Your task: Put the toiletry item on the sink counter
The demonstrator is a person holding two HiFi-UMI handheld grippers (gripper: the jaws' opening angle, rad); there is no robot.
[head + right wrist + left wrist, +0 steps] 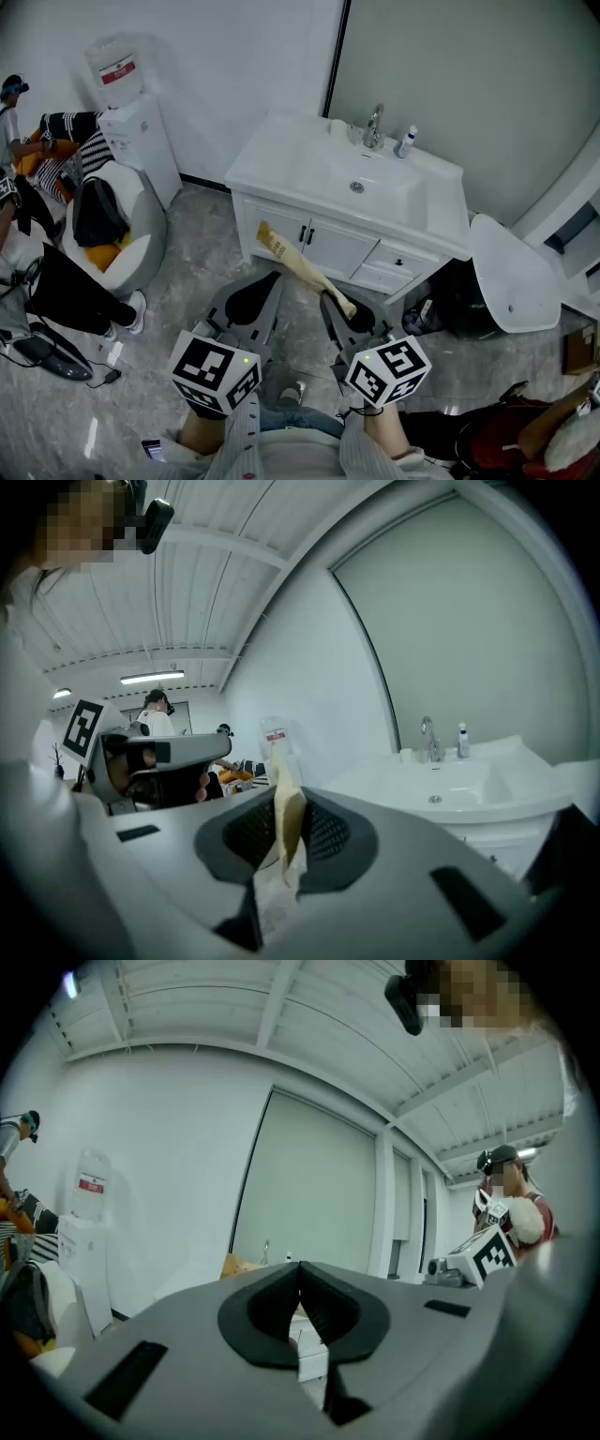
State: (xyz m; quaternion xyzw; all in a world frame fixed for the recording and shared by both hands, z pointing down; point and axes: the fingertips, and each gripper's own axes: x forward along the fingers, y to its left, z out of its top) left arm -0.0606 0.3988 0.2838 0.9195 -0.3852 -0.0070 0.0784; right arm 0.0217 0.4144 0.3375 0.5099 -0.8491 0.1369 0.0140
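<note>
The head view is looking steeply down on the sink counter (pixel 356 187) from in front of it, standing somewhat back. The left gripper view is facing the counter from low down, tilting upward. The right gripper view is pointing left of the counter. All three are sharing its faucet (pixel 375 125) and the water dispenser (pixel 127 112) to the counter's left.
</note>
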